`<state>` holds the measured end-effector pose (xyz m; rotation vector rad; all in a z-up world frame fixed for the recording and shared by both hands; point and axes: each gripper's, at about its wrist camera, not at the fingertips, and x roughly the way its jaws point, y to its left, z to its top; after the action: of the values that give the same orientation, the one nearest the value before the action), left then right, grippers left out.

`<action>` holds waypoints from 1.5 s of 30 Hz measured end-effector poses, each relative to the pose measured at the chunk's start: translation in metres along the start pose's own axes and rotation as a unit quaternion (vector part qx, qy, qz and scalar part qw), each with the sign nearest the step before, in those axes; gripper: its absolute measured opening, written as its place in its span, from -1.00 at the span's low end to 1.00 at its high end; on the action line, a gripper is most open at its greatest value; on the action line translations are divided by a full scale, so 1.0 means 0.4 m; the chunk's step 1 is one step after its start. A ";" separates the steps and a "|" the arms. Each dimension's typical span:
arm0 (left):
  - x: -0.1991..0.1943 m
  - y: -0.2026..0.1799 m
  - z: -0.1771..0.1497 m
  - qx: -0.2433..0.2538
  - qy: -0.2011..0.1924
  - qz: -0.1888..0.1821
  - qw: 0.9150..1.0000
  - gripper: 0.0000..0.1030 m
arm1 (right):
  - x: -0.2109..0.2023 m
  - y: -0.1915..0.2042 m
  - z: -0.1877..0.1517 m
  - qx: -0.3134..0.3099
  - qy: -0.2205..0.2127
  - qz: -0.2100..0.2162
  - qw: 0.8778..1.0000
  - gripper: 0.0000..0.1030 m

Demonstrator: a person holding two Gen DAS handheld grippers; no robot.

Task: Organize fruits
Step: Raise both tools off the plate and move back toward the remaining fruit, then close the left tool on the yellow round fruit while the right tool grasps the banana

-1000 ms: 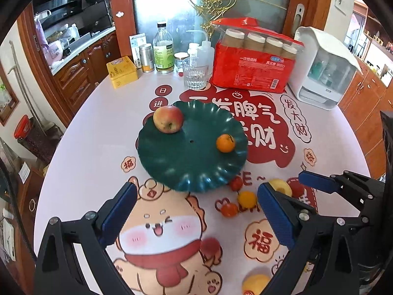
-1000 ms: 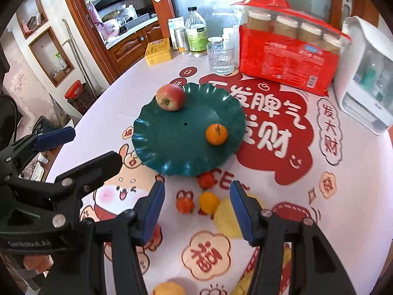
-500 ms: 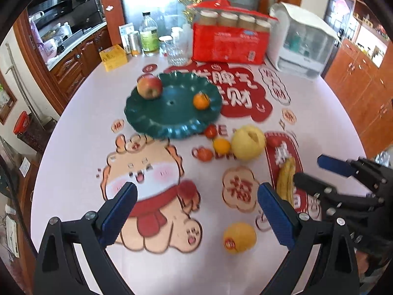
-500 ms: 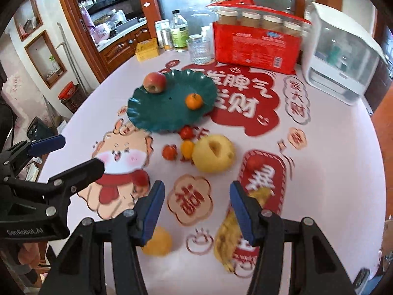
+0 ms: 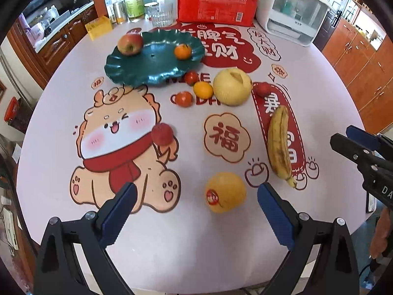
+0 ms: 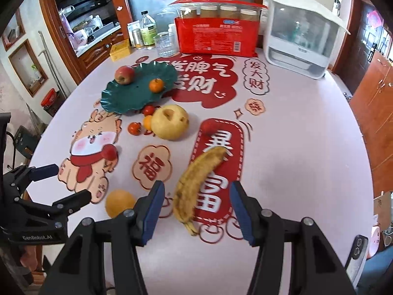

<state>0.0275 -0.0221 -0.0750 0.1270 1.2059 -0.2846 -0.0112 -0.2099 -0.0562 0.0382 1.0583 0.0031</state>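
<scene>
**Fruit spread over the tabletop, both claws open at the near edge**

The round tabletop [image 5: 56, 78] carries a green plate [image 5: 147, 68] toward its far left, with an apple [image 5: 130, 44] on the plate's far-left rim and a mandarin [image 5: 182, 51] on its right side. Just off the plate's near-right edge sits a large yellow pear [image 5: 232, 86], with a small orange fruit [image 5: 203, 90] touching its left side and two small tomatoes [image 5: 191, 77] [image 5: 184, 98] close by. A banana [image 6: 196, 184] lies lengthwise in the near-right part of the tabletop, its stem pointing toward the near edge. An orange [image 5: 225, 191] with a sticker rests near the near edge, left of the banana.

Relative to the claws: the banana's stem end lies between the spread fingers of the right claw [image 6: 196, 209], nearer the left finger, not touched. The orange sits ahead of the left claw [image 5: 196, 211], toward its right finger, also untouched — the fingers [image 5: 118, 213] stand wide apart and hold nothing. The right claw's fingers are likewise apart and empty.

Open room lies along the right side of the tabletop and across the near strip. The far edge is crowded: a red package [image 6: 217, 35], a white appliance [image 6: 302, 29], a glass [image 6: 164, 44] and bottles [image 6: 147, 30].
</scene>
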 end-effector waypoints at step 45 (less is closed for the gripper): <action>0.246 -0.050 -0.051 -0.017 0.102 -0.040 0.994 0.37 | 0.274 -0.005 -0.029 0.057 0.103 0.056 0.991 0.08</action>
<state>0.0355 -0.0508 -0.1729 0.0797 1.4212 -0.3266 0.0324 -0.2092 -0.1573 0.2050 1.2606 0.0486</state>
